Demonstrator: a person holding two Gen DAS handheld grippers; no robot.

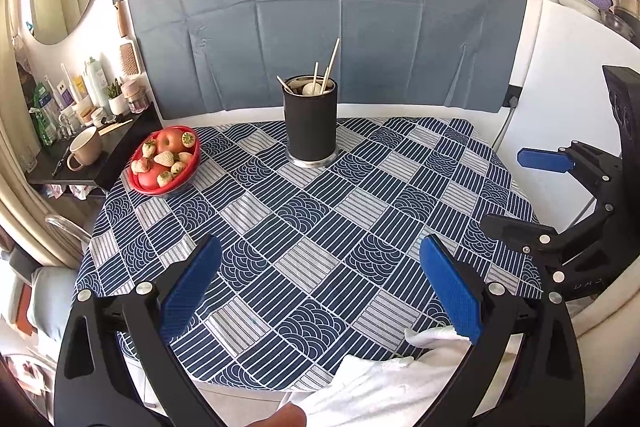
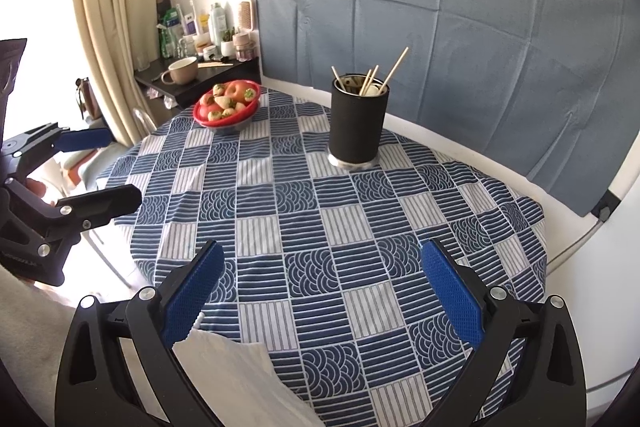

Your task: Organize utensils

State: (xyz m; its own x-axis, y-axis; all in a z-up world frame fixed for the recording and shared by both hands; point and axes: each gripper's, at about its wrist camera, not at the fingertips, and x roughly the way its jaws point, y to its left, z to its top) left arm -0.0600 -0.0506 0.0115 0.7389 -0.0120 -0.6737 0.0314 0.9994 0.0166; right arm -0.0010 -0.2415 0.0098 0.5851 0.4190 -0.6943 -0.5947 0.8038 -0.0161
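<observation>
Both the left gripper (image 1: 320, 291) and right gripper (image 2: 322, 295) were held wide open and empty above the blue patterned tablecloth (image 1: 304, 227), with wooden chopsticks (image 1: 331, 63) standing in the black cylindrical holder (image 1: 311, 123).

Two wrist fisheyes, both looking forward and down across the worktop (image 1: 320, 247) from its near edge.

The left view faces the black utensil holder (image 1: 311, 123) head-on; the right view looks from further right, angled leftward. Both share the holder, the red fruit bowl (image 2: 226, 111) and the blue backdrop (image 1: 328, 7), all well away.
</observation>
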